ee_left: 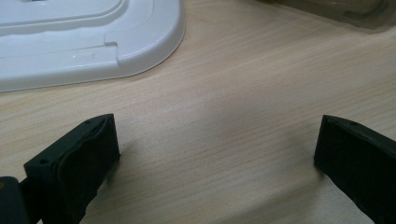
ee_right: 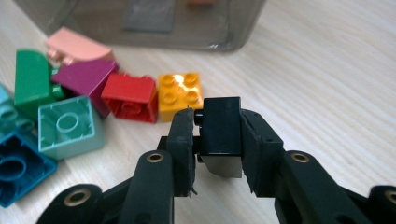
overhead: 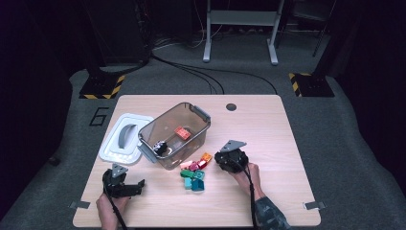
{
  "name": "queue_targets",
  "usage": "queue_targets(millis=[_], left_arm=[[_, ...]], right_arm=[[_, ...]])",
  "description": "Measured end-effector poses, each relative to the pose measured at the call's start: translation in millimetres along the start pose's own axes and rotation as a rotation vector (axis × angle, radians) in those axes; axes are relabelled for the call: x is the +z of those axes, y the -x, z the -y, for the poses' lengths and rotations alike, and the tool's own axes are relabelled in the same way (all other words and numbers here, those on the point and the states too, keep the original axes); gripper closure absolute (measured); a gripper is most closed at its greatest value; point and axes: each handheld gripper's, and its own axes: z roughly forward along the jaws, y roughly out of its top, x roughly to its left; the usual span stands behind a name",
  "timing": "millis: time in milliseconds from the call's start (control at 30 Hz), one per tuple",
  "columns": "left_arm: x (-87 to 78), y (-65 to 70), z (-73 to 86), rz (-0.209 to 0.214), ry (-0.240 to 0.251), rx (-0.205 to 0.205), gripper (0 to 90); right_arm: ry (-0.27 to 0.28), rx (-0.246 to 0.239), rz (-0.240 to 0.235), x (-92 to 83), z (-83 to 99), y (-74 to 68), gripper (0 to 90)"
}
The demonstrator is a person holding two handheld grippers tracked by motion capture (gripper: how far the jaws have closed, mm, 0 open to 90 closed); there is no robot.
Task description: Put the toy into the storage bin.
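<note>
We hold the right gripper (overhead: 229,158) just right of the pile of bricks, our right hand (overhead: 249,175) behind it and the forearm coming up from the near edge of the table (overhead: 268,124). Its jaws pinch a black brick (ee_right: 222,126), pads pressed on both sides, the brick lifted a little above the wood. Just ahead of it lie the yellow brick (ee_right: 180,94) and the red brick (ee_right: 130,97), touching each other; the purple, pink, green and teal ones crowd to their left, close under the clear bin (overhead: 174,134).

Our left gripper (overhead: 125,186) sits low near the table's near-left corner, jaws spread wide over bare wood, nothing between them. The white lid (ee_left: 88,42) lies just ahead of it, beside the bin.

To the right of the right gripper the tabletop runs open to the far and right edges.
</note>
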Motion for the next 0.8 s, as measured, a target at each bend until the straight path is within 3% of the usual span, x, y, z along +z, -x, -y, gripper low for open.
queue_targets(millis=[400,800], left_arm=[[0.3,0.1,0.1,0.000,0.004,-0.001,0.0],[0.0,0.0,0.0,0.000,0.000,0.000,0.0]], right_arm=[[0.054,0.125,-0.037,-4.4,-13.6,36.6,67.4],[0.046,0.164,-0.039,3.0,-38.0,62.4,67.5]])
